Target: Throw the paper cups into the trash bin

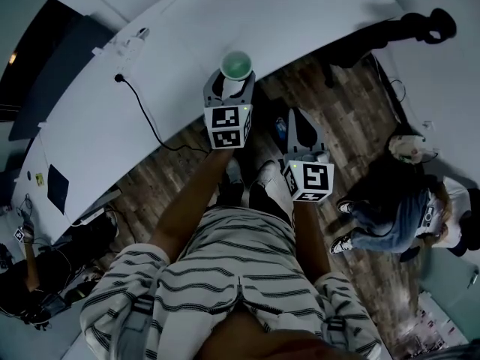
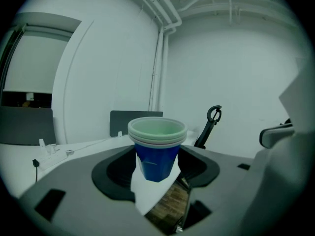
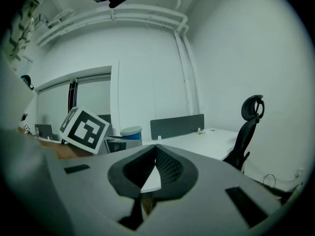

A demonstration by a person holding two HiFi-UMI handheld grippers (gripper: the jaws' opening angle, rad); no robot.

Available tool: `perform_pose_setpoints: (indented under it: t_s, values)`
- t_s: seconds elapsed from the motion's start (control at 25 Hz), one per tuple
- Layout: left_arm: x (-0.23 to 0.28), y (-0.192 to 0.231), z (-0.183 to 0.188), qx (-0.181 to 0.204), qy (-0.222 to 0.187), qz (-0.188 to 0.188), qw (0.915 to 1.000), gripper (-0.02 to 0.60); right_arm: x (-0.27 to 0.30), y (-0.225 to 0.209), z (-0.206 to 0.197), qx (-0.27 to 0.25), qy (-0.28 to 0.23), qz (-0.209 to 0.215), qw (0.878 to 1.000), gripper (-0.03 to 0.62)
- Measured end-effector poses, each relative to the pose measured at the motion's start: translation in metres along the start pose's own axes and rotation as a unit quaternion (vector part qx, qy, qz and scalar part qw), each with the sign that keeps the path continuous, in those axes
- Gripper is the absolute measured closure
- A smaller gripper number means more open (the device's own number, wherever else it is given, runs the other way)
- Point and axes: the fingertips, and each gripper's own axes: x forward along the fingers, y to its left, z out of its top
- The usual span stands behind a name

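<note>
My left claw (image 2: 158,177) grips the stack of paper cups (image 2: 157,154), upright near the edge of the table (image 1: 315,13). I take this for the carrying step, and my right claw (image 3: 153,173) is closed on nothing. Next I must carry the stack to the trash bin and let go over it — but no view shows the bin.

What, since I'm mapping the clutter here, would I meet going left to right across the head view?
From the left: dark flat slab on the table → black cable → left gripper holding paper cups → right gripper → seated person.
</note>
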Motion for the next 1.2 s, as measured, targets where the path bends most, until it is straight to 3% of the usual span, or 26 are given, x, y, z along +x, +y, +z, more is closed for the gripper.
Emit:
perform_pose_setpoints:
  t_s: [0.6, 0.84, 1.2]
  values:
    - [-0.042, -0.043, 0.028, -0.024, -0.016, -0.048, 0.9984, 0.298, -0.032, -0.016, 0.022, 0.004, -0.024, -0.039, 0.999, 0.583]
    - [-0.054, -0.06, 0.03, -0.007, -0.018, -0.067, 0.9976, 0.298, -0.043, -0.02, 0.031, 0.008, -0.036, -0.053, 0.998, 0.583]
    - [-0.073, -0.093, 0.032, 0.003, -0.014, -0.126, 0.992, 0.296, -0.065, -0.025, 0.039, 0.013, -0.045, -0.09, 0.995, 0.583]
